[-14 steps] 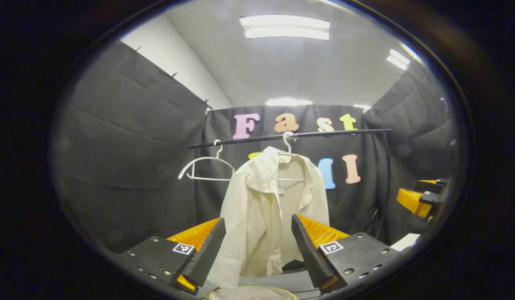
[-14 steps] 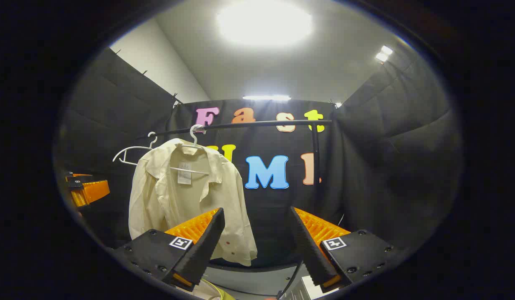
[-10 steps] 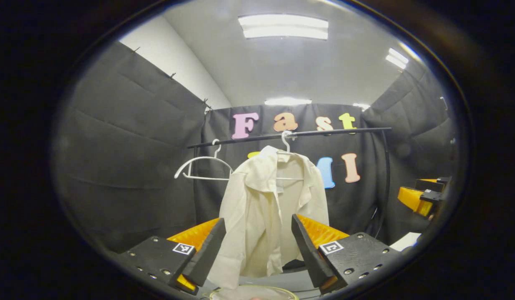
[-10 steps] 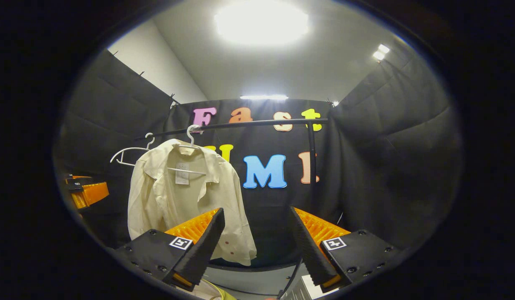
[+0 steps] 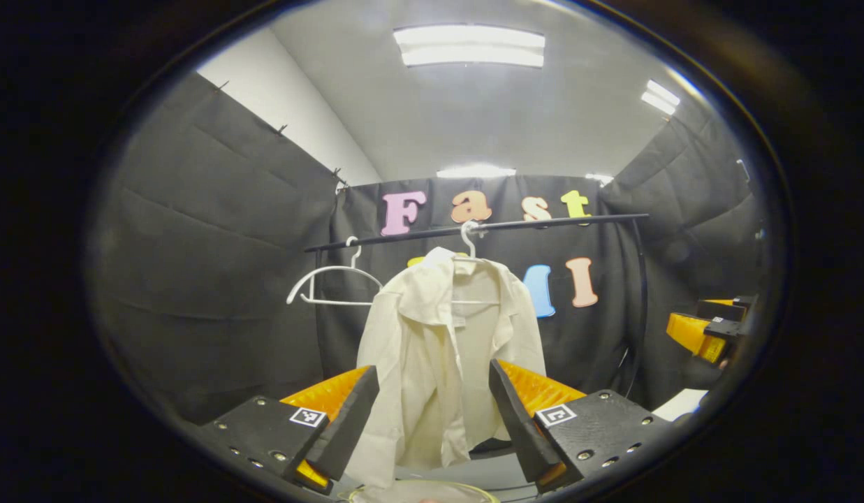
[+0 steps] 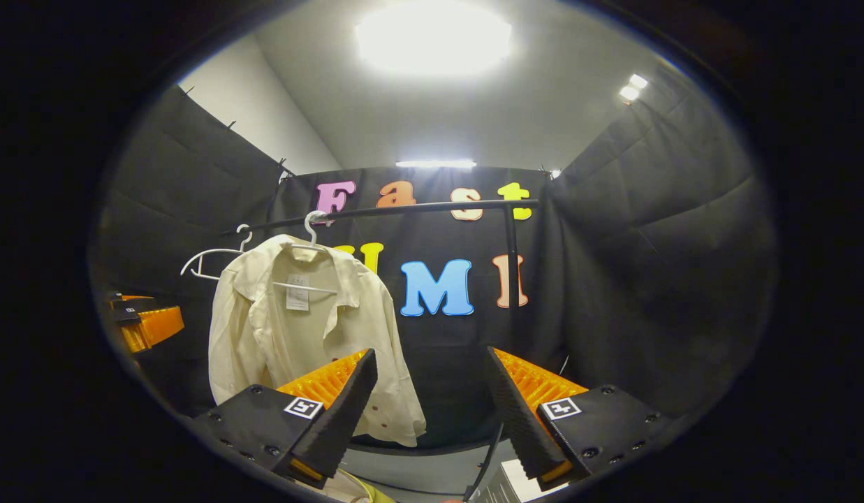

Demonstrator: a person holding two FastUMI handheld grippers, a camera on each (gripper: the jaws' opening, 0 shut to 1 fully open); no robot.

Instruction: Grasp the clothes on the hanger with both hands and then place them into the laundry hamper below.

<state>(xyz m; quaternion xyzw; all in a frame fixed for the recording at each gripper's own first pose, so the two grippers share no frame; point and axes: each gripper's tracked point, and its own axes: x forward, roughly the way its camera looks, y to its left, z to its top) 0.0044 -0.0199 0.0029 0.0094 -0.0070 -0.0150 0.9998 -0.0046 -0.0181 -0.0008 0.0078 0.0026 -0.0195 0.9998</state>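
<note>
A: The shirt (image 5: 445, 356), cream-coloured, hung open-fronted on a white hanger (image 5: 468, 241), well apart from both grippers. What sat nearest the camera?

B: In the left gripper view, the left gripper (image 5: 432, 423) stood at the bottom with its two fingers spread wide and nothing between them. The shirt's lower half showed through that gap, farther off and untouched. A curved pale rim (image 5: 418, 491) lay at the very bottom edge; what it belonged to could not be told.

A: And the other tool?

B: In the right gripper view, the right gripper (image 6: 432, 423) was likewise wide apart and held nothing. The shirt (image 6: 306, 342) hung to the left of it, its hem showing behind the left finger (image 6: 334, 419). A cable (image 6: 484, 461) ran down between the fingers near the bottom.

A: Could each tool be seen from the other side?

B: Yes. The right gripper (image 5: 707, 328) showed at the far right edge of the left gripper view, and the left gripper (image 6: 142, 321) at the far left edge of the right gripper view.

A: What lay beyond the shirt?

B: A black rail (image 5: 487, 227) carried its hanger. A second white hanger (image 5: 330, 283), bare, hung on the same rail to the left. An upright black post (image 6: 512, 272) held the rail's right end. Behind stood the black cloth wall (image 6: 648, 265), with ceiling lights (image 5: 470, 45) above.
</note>
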